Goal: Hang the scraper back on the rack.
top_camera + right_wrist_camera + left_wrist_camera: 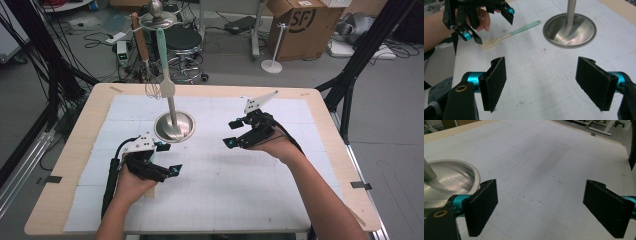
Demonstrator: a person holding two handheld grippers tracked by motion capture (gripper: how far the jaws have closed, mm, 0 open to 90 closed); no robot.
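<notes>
A metal stand with a round dish base (174, 127) (451, 176) (570, 31) rises from the white mat (225, 180). A wooden-handled whisk (142, 50) and a teal-handled spatula (165, 65) hang from its top. Another teal-handled spatula (509, 33) lies flat on the mat between the base and my left hand. My left gripper (169, 158) (539, 207) (490, 25) sits low just in front of the base, open, with bare mat between its pads. To the right of the base my right gripper (231, 133) (546, 85) hovers open and empty, pointing left.
The mat covers most of a wooden table (70, 165). Behind the table stand a black stool (184, 42), a cardboard box (300, 20) and a small white floor stand (272, 65), with cables on the floor. Black frame legs (350, 75) flank the table.
</notes>
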